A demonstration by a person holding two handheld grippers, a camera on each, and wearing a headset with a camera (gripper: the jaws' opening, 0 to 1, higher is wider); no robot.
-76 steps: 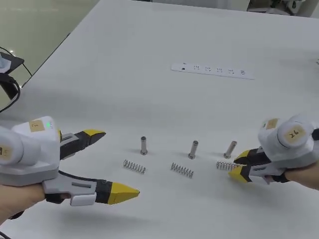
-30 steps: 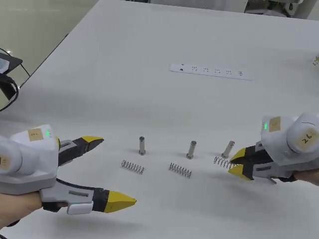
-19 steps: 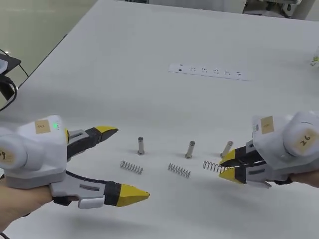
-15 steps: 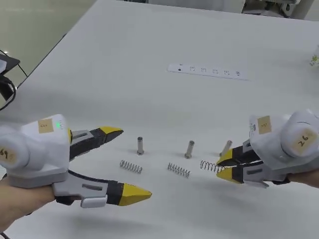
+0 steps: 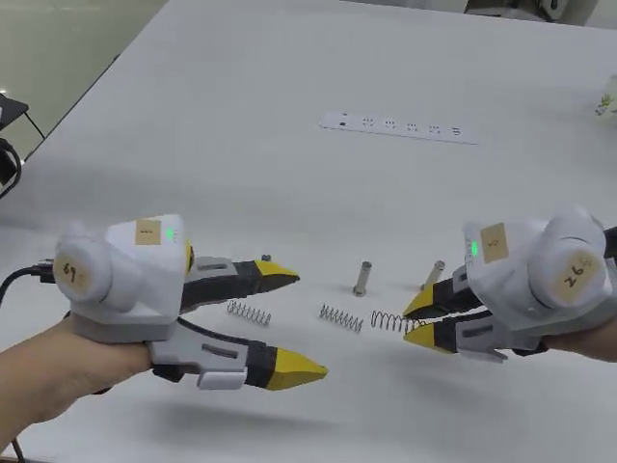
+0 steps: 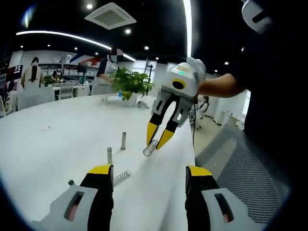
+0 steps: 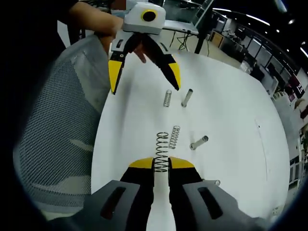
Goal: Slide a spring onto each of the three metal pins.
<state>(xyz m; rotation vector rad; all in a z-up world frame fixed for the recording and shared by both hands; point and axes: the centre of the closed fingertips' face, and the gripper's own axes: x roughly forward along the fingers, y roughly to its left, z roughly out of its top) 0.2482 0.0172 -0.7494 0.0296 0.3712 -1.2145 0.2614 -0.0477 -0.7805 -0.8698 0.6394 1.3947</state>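
**A:** At the worktop's (image 5: 193, 145) left edge of things is the left claw (image 5: 308, 323). Jaws wide apart, nothing in them. It hovers over the left spring (image 5: 249, 311), and the left pin (image 5: 266, 258) just peeps past the upper jaw.

**B:** Middle?

**A:** Middle spring (image 5: 339, 317) lies flat near the foot of the middle pin (image 5: 362, 278), not touching. Pin bare.

**B:** Right side?

**A:** Right claw (image 5: 413, 325) is pinched together on one end of the third spring (image 5: 390, 321), the coil sticking out leftward. Right pin (image 5: 433, 275) is just behind it and bare. It looks tilted, but that may be the lens.

**B:** Step in hand?

**A:** Threading that spring, I judge. Line the free end up over the pin's top, coil axis along the pin, then ease it down. Keep the pinch light, since the coil should flex easily.

**B:** Anything in the way?

**A:** Left claw sits close, and the middle spring could get nudged. Power strip (image 5: 397, 127) is well apart.
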